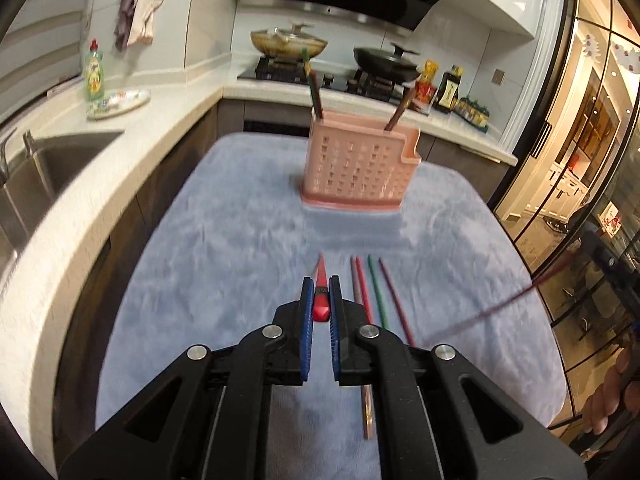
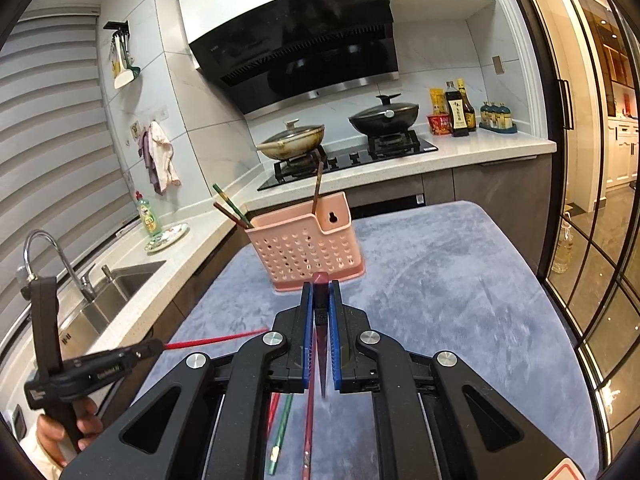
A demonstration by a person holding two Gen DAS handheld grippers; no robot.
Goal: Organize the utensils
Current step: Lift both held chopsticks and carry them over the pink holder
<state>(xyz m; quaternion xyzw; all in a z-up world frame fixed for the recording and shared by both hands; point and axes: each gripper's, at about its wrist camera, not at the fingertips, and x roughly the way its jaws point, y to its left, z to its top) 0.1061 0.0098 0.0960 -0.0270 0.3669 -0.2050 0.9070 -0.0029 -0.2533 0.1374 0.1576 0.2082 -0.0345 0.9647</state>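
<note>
Now, nearest me, my left gripper (image 1: 321,308) pinches a red chopstick (image 1: 321,280) and my right gripper (image 2: 320,312) a dark maroon chopstick (image 2: 321,292), jaws narrow, each clamped near its butt so the tip can lead. Loose chopsticks (image 1: 376,292) lie on the blue cloth (image 1: 224,248) just at 1 o'clock of the left jaws. Farther, at 12 o'clock, stands the pink holder (image 1: 360,164), sticks leaning at both ends, its middle likely free; open cloth between, counter edge at 9 o'clock.

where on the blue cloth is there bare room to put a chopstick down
Free: the cloth right of the pink utensil basket, toward the glass doors, and the left strip along the counter. Crowded: the middle, below the basket, where the loose chopsticks lie side by side.
</note>
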